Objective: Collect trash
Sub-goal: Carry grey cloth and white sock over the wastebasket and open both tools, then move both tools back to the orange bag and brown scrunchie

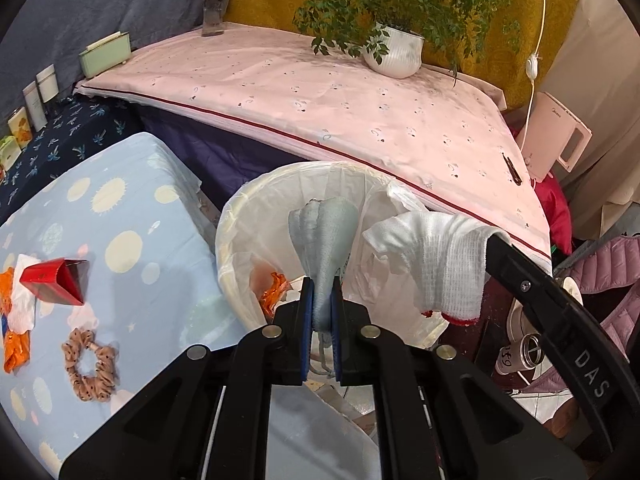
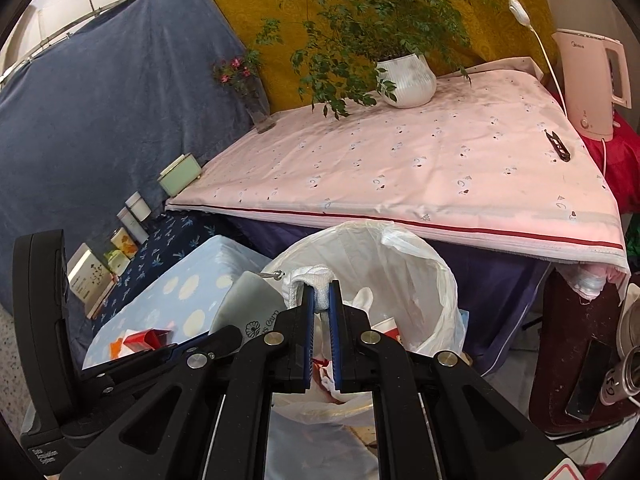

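**Op:** Sweeping left to right. On the blue-patterned bench [image 1: 132, 216] at far left, trash not yet collected: orange wrapper [image 1: 16, 350], white tissue [image 1: 22, 304], a red carton [image 1: 56, 280]. The brown scrunchie [image 1: 90, 366] beside them I'd judge is not trash. Leave it.

**Obs:** And the bin?

**Op:** Bin with white liner [image 1: 240, 220] stands just past the bench edge, below the pink-covered bench [image 1: 360, 112]. Orange scrap already inside. My left gripper [image 1: 322, 312] is pinched tight on a pale grey-blue cloth pouch [image 1: 324, 232], which sticks up over the bin mouth. Right of it, the right gripper [image 2: 320, 312] is closed on a white knitted cloth [image 1: 432, 264], red trim at its lower edge, also over the liner.

**Obs:** So the drop is next?

**Op:** That's my reading. To do it well: get both loads squarely inside the rim before letting go. The white cloth hangs toward the right rim and could drape over the edge. Lower the grippers a little, open left first, check the pouch falls clear of the pads, then release right. The liner's loose handle [image 2: 400, 240] stands up on the far side, so I keep clear of it to avoid dragging the bag off the rim.
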`<state>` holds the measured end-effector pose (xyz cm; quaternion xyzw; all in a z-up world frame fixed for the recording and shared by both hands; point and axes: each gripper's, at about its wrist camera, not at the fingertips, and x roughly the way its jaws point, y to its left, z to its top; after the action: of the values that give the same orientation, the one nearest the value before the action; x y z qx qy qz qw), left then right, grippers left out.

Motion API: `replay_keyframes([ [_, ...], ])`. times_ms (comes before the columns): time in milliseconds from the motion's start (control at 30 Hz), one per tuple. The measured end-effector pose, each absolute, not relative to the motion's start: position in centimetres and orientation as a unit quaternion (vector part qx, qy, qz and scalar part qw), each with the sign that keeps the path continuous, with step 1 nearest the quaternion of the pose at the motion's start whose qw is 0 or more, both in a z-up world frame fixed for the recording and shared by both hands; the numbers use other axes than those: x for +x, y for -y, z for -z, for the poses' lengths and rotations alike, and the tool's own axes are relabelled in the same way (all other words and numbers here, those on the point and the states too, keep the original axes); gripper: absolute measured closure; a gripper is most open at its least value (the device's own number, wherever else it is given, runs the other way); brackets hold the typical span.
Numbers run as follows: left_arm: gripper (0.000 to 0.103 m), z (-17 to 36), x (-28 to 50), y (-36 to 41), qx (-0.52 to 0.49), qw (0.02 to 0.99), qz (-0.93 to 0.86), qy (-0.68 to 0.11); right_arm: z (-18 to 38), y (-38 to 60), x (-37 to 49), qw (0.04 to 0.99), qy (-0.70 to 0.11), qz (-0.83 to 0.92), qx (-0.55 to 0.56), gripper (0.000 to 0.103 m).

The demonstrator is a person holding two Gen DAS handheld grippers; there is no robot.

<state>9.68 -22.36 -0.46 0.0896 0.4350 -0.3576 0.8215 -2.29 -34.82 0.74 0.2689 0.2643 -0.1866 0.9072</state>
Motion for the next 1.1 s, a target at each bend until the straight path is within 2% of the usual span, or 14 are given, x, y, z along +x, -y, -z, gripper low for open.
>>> replay_keyframes([
  [67, 0.089, 0.8, 9.9, 22.5, 0.085, 0.823, 0.352, -0.437, -0.5, 35.1, -2.0, 0.906, -0.267, 0.188, 0.268, 0.095],
  [133, 0.062, 0.8, 10.1, 22.4, 0.081, 0.829, 0.346, -0.433, -0.2, 35.2, -1.7, 0.906, -0.268, 0.188, 0.269, 0.090],
  [167, 0.060, 0.8, 10.2, 22.4, 0.080, 0.832, 0.342, -0.429, -0.1, 35.3, -1.5, 0.905, -0.268, 0.191, 0.271, 0.089],
  [267, 0.059, 0.9, 10.6, 22.1, 0.079, 0.835, 0.334, -0.429, 0.0, 35.3, -1.1, 0.904, -0.267, 0.195, 0.272, 0.088],
  [600, 0.052, 1.0, 11.6, 19.3, 0.061, 0.848, 0.303, -0.431, -0.1, 34.2, -0.7, 0.904, -0.269, 0.192, 0.271, 0.065],
  [933, 0.037, 0.5, 13.0, 12.8, 0.030, 0.873, 0.239, -0.423, -0.4, 29.3, 1.0, 0.912, -0.289, 0.153, 0.248, 0.061],
  [1100, 0.035, 1.1, 14.1, 8.1, 0.012, 0.883, 0.196, -0.427, -0.1, 25.9, 2.5, 0.915, -0.303, 0.133, 0.233, 0.055],
])
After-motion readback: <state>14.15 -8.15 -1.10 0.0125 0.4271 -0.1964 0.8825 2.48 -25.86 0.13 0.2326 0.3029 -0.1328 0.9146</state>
